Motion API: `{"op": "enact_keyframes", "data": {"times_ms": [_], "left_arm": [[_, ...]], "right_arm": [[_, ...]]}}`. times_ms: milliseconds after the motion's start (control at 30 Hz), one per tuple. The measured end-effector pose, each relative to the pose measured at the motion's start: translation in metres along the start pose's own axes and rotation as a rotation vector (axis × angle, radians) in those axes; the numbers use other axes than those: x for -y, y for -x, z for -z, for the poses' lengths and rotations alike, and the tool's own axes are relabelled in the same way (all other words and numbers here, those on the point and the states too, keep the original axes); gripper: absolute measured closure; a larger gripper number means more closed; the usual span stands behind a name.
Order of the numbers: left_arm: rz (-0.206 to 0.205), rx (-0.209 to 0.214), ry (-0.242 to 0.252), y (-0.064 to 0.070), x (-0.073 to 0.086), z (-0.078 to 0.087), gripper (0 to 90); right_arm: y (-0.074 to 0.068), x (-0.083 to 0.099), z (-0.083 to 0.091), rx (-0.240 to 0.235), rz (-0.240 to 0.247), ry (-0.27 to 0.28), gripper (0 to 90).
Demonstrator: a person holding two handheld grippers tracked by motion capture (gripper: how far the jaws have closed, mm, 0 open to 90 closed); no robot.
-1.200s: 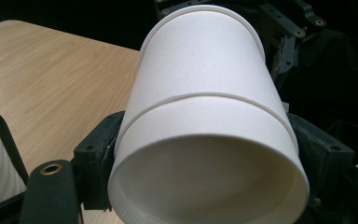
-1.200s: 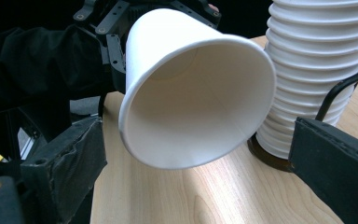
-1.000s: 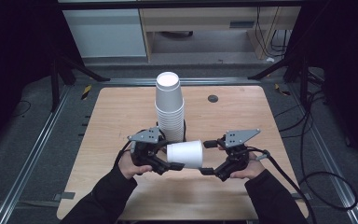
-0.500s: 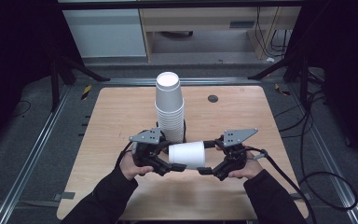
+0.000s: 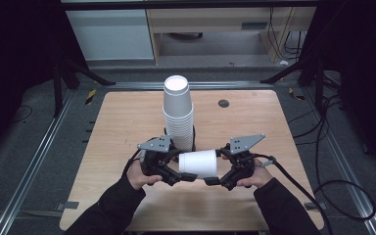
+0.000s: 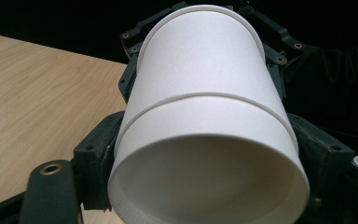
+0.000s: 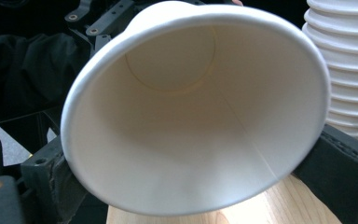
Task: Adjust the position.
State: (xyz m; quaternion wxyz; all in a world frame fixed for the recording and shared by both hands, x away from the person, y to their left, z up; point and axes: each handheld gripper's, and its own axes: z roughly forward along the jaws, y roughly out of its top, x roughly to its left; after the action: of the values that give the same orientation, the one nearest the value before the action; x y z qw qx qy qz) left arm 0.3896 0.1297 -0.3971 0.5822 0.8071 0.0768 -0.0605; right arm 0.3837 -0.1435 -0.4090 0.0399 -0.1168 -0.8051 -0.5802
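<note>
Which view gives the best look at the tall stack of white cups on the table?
The high view: the cup stack stands whole and upright on the table, just behind the grippers. The right gripper view catches its ribbed rims at the right edge, beside the held cup.

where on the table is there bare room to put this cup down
Bare wood lies left of the cup stack, right of it around the small dark disc, and along the near edge of the table. The middle is crowded: stack, cup, both grippers.
</note>
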Motion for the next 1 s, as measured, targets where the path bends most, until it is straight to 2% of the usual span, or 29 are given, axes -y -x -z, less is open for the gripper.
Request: {"op": "enact_keyframes", "data": {"times_ms": [200,500,767,1000], "left_arm": [[0.000,0.006,-0.008,0.0007,0.0018,-0.0038,21.6],[0.016,0.005,-0.005,0.0004,0.0032,-0.0045,21.5],[0.018,-0.033,-0.053,0.0030,0.0048,-0.0035,18.8],[0.034,-0.044,-0.047,0.0021,0.0049,0.0025,17.7]], "right_arm": [[0.0007,0.0013,-0.0039,-0.026,-0.002,-0.007,6.9],[0.0013,0.0003,-0.0022,-0.027,-0.010,-0.004,9.4],[0.0012,-0.0019,0.0020,-0.007,0.000,-0.015,9.6],[0.0015,-0.0031,0.0044,0.000,0.001,-0.031,10.0]]}}
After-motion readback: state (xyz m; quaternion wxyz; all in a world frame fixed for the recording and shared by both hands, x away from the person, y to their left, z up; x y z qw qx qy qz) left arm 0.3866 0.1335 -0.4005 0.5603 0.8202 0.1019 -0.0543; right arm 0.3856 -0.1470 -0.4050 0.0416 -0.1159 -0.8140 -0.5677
